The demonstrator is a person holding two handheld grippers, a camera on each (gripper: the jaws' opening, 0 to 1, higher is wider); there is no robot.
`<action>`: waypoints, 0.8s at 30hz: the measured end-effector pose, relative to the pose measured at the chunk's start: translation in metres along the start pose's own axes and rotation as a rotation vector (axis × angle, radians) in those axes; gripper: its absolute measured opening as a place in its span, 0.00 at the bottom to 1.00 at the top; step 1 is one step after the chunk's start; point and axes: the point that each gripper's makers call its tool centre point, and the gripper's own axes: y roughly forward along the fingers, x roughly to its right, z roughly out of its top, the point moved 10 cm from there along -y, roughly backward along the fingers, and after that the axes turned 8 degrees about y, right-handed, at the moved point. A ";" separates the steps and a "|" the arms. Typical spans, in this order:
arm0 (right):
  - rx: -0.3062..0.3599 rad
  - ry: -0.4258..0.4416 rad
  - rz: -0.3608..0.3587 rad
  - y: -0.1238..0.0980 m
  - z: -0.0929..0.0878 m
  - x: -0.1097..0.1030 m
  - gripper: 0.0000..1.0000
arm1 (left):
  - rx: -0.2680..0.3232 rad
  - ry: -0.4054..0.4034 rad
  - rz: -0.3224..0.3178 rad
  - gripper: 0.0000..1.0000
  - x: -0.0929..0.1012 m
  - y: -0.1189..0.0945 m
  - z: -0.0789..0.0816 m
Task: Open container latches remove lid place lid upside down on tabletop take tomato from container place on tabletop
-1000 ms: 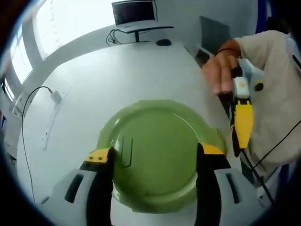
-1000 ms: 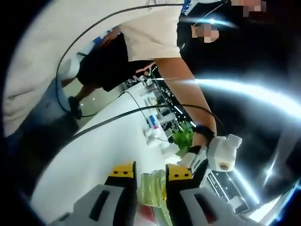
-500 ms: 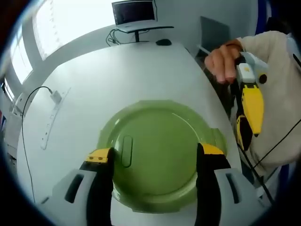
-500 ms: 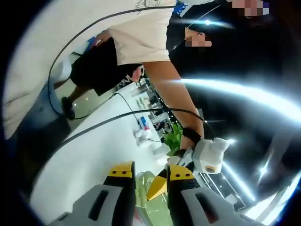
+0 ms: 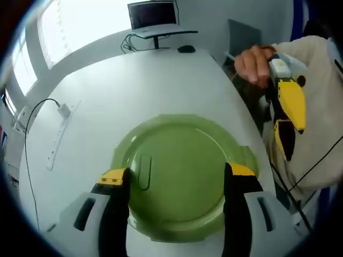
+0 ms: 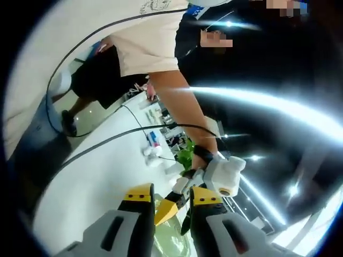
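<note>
Left gripper view: left tongs (image 5: 175, 176) spread wide, one jaw on each side of the green lid (image 5: 179, 171), low over its near half. Contact with the rim can't be confirmed, so not a grip. Lid sits flat on the container, which rests on the white bench (image 5: 118, 85). A raised slot-shaped feature shows on the lid left of centre; can't tell whether it's a latch or a vent. A tab sticks out on the lid's right edge, probably a latch, state unreadable. Right tongs (image 5: 286, 120) are right of the lid, off the bench edge, held up in the person's hand (image 5: 254, 64), tips pointing down. A gap shows between the yellow jaws, holding nothing. Monitor (image 5: 153, 13) and mouse at the far end of the bench beyond the lid; a cable and plug lie well left of it.

Right gripper view: camera is tilted up and sideways. Own jaws stand parallel with a narrow gap, nothing between them. Past them, the left tongs (image 6: 179, 211) in the person's other hand, with a sliver of the green lid (image 6: 169, 241) below. Bottles and clutter sit far off along the bench.

Progress, my read: early. Lid on, no tomato visible (presumably inside), nothing set out on the bench. Latches, lid removal, flip and tomato all remain.
</note>
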 end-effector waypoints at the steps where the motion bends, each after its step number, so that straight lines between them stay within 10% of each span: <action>1: 0.003 0.001 -0.008 0.000 0.001 0.003 0.20 | 0.001 0.000 0.001 0.65 0.003 0.001 0.002; 24: -0.062 0.226 -0.313 -0.012 0.000 0.051 0.23 | -0.004 0.001 0.001 0.64 0.026 0.007 0.017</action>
